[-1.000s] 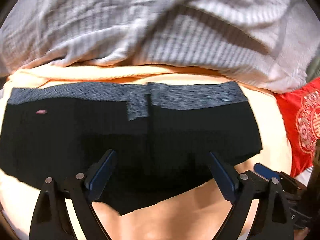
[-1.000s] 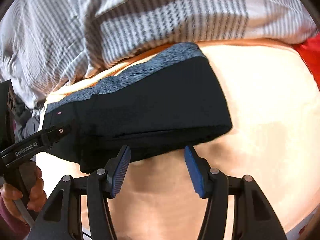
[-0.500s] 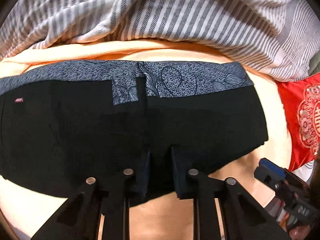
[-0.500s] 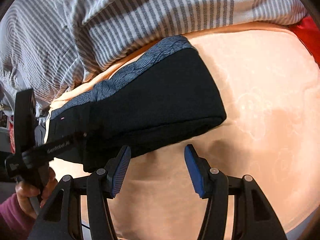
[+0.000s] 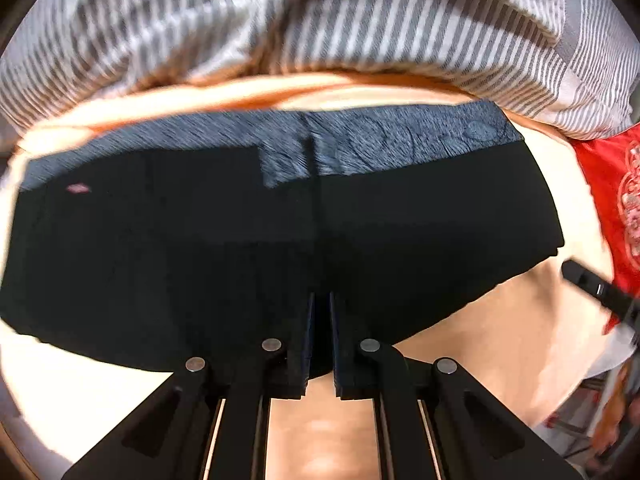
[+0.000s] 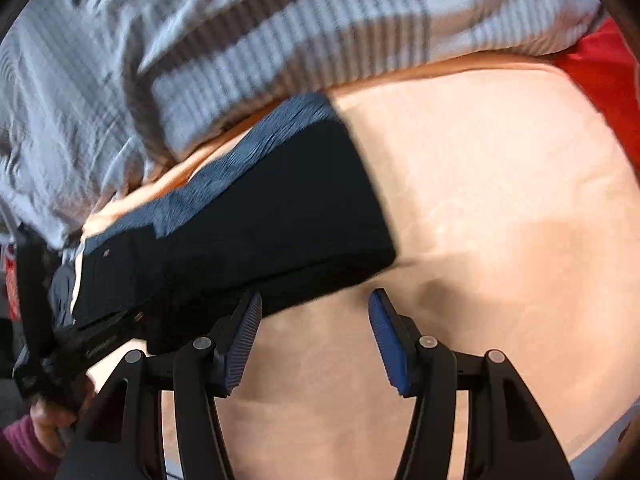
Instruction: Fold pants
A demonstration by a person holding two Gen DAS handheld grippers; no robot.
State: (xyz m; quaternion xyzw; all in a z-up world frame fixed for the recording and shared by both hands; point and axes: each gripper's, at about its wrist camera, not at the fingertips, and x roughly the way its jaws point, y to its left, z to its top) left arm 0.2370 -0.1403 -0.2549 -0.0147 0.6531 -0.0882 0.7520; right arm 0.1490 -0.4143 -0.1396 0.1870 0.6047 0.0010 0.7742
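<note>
Since the earlier frame the left gripper [image 5: 320, 312] has clamped shut on the near edge of the folded black pants [image 5: 240, 240], which lie on the peach sheet [image 6: 500, 200] below the striped blanket [image 5: 320, 20]. The right gripper [image 6: 316, 312], its jaws lately narrowing, stands half open and empty just beside the pants' near edge.

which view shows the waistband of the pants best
The left wrist view: the grey patterned waistband runs across nearly the whole frame, seam included. The right wrist view shows it only slantwise, blurred, its far end hidden.
</note>
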